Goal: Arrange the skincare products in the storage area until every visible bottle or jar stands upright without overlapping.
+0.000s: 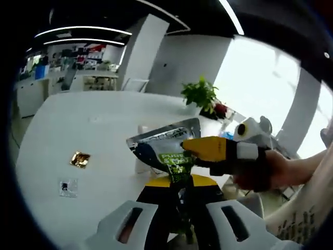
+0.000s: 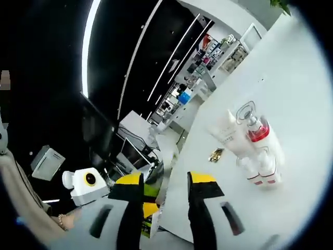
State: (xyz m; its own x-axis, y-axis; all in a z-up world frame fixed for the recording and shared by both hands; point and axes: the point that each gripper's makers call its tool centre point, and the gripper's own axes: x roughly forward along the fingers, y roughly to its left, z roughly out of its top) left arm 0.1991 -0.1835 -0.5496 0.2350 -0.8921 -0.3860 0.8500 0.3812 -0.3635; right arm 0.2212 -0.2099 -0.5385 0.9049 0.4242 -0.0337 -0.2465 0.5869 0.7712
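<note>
In the left gripper view, the left gripper is seen rising from the bottom edge, its two pale jaws spread wide with a dark gap between them. In that gap a dark, narrow strip with green print is visible; whether the jaws touch it cannot be told. Just ahead of the jaw tips, the right gripper is brought in from the right side, held by a hand, and its yellow-tipped jaws are closed on the lower edge of a silvery pouch with blue and green print. The pouch is held up above the white table, tilted. Farther off to the left of the left gripper, a small gold packet and a small clear sachet are laid flat on the table, apart from each other. Beyond the pouch, at the far edge of the table, a green potted plant is seen.

In the right gripper view, yellow-tipped black jaws are seen with the green-printed edge of the pouch between them. To their right, well apart on the table, a cluster of skincare bottles is stood close together: white tubes, a clear bottle with a red band, and small red-based bottles. The gold packet lies just beside the cluster.
</note>
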